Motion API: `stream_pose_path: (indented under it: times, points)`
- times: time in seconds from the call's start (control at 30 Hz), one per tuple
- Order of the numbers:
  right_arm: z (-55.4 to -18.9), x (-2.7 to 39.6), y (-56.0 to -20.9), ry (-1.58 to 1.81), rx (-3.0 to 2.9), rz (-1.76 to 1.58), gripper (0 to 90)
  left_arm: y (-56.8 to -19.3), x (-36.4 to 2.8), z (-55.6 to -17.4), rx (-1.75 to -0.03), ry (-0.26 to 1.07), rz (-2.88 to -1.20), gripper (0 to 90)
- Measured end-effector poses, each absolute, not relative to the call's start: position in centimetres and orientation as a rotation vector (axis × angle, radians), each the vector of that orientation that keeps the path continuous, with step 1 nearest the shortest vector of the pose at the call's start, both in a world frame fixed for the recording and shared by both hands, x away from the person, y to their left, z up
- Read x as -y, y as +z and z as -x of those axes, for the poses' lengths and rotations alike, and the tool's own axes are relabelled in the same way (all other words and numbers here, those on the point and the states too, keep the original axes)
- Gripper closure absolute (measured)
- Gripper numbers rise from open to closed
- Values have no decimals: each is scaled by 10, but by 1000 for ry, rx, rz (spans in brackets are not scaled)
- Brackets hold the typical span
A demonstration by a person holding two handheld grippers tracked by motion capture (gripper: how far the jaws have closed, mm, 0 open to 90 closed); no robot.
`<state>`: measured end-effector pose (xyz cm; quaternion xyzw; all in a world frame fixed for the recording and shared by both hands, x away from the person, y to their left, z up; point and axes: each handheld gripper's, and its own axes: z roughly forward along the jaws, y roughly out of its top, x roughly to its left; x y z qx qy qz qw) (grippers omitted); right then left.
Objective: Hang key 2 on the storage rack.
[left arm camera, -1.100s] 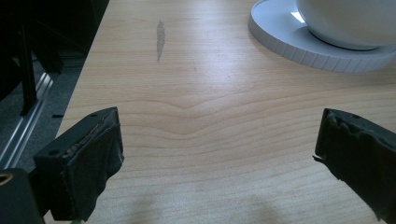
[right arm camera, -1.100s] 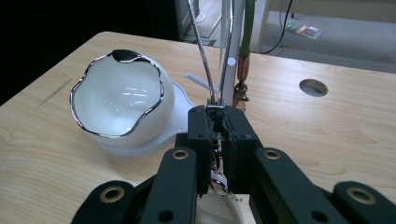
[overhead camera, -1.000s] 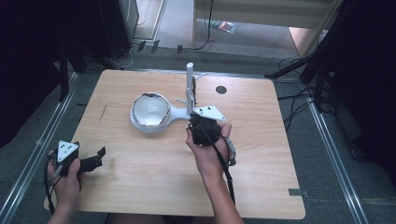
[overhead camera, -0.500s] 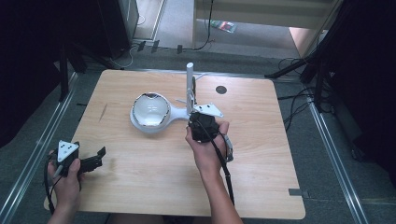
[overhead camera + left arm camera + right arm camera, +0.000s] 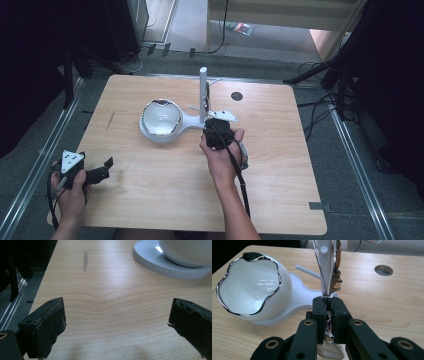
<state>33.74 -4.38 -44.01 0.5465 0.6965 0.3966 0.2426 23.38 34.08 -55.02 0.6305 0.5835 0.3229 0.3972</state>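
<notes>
A: What is the right gripper (image 5: 329, 305) holding?

B: Its jaws are clenched on a thin metal utensil (image 5: 323, 277) whose long axis stands nearly upright against the white post (image 5: 203, 92), just right of the white bowl (image 5: 161, 117) on its stand (image 5: 300, 298).

A: Which way does the bowl lie from it?

B: Left and slightly far; the right hand (image 5: 220, 155) is much nearer. The left gripper (image 5: 98, 171) waits released at the near-left edge of the table (image 5: 280, 165), well apart.

Table (image 5: 165, 190): matt pale wood, visible grain. Bowl (image 5: 249, 292): glossy white, chrome-like rim. Stand (image 5: 302, 300): smooth white plastic.
</notes>
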Motion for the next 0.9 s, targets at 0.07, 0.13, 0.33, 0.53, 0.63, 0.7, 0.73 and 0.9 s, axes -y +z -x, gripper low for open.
stream_pose_path:
  times: [0.07,0.13,0.33,0.53,0.63,0.7,0.73,0.9]
  points:
    - [-339,43,-442,1080,-1910,-1498,841,-550,-341,-234,-1479,817,-1598,13]
    - [-342,41,-445,1071,-1919,-1499,841,-550,-341,-234,-1477,818,-1596,14]
    - [-348,38,-452,1055,-1932,-1513,841,-550,-341,-234,-1477,817,-1597,13]
    - [-355,35,-461,1037,-1943,-1521,841,-550,-341,-234,-1477,816,-1597,13]
    - [-358,34,-464,1041,-1940,-1528,841,-550,-341,-234,-1476,817,-1596,14]
    - [-361,32,-467,1037,-1941,-1532,841,-550,-341,-234,-1475,817,-1596,13]
    - [-362,32,-468,1035,-1944,-1527,841,-550,-341,-234,-1475,817,-1596,14]
    - [-369,33,-475,1036,-1949,-1526,831,-550,-341,-234,-1475,816,-1596,14]
